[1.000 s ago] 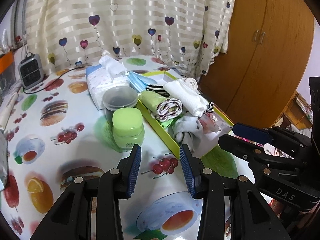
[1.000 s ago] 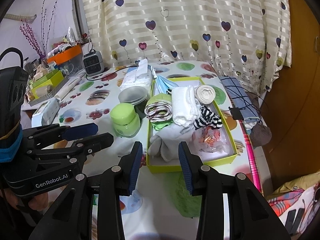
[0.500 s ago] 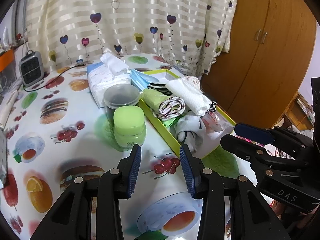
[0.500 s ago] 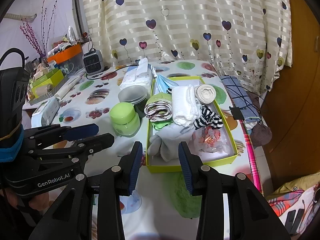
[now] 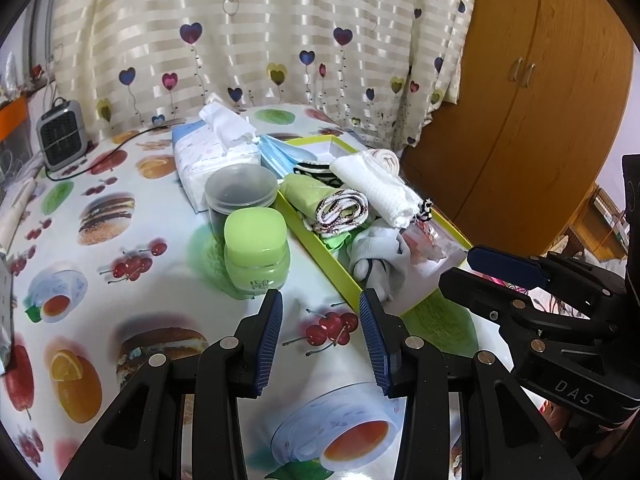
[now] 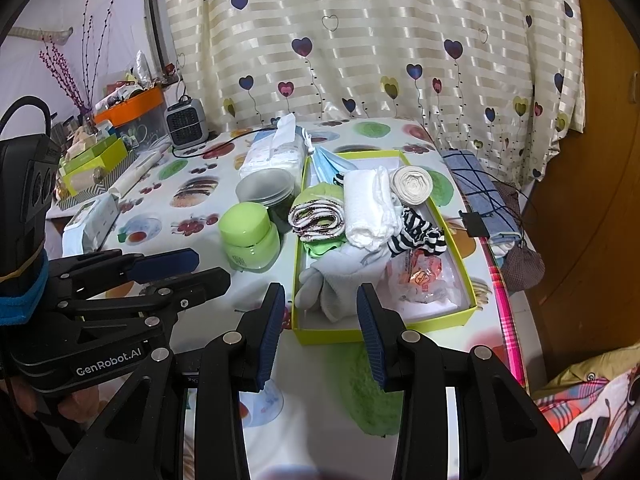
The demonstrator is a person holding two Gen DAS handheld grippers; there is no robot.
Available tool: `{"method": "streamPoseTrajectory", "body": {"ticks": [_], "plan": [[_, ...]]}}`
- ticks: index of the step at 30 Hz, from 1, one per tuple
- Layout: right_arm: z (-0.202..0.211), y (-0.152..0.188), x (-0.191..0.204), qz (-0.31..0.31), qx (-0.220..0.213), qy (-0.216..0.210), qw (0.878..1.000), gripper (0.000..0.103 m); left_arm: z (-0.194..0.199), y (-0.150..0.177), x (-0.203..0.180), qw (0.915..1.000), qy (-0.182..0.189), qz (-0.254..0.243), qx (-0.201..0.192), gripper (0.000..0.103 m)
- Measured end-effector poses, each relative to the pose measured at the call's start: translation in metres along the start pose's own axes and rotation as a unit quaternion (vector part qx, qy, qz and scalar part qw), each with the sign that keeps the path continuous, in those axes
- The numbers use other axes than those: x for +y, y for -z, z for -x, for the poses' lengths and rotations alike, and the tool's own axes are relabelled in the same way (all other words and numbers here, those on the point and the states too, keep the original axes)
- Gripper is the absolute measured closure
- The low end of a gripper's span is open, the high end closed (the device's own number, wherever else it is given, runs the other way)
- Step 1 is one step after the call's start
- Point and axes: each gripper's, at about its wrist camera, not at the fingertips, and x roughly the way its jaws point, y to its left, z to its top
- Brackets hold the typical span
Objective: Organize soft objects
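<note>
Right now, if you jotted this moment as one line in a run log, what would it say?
left gripper: open, empty, above tablecloth | right gripper: open, empty, before yellow-green box | box: holds rolled cloths, grey socks | green jar: beside box

Soft stuff packed in yellow-green box (image 6: 380,334) nr desk's right edge: rolled patterned cloth (image 6: 318,218), white towel roll (image 6: 366,208), striped b/w sock (image 6: 418,234), grey socks (image 6: 340,280) at front.

Black claws (image 5: 320,312) with ribbed blue pads (image 6: 272,320), silver screws, "GenRobot.AI" lettering.
</note>
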Motion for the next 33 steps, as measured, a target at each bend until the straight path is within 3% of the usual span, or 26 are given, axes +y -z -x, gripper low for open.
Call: {"method": "streamPoseTrajectory", "body": {"ticks": [33], "plan": [[0.0002,0.0008,-0.0015,0.0,0.001,-0.001,1.0,0.064,-0.0005,0.0009,-0.001,1.0,0.0,0.001,0.001,0.064]]}}
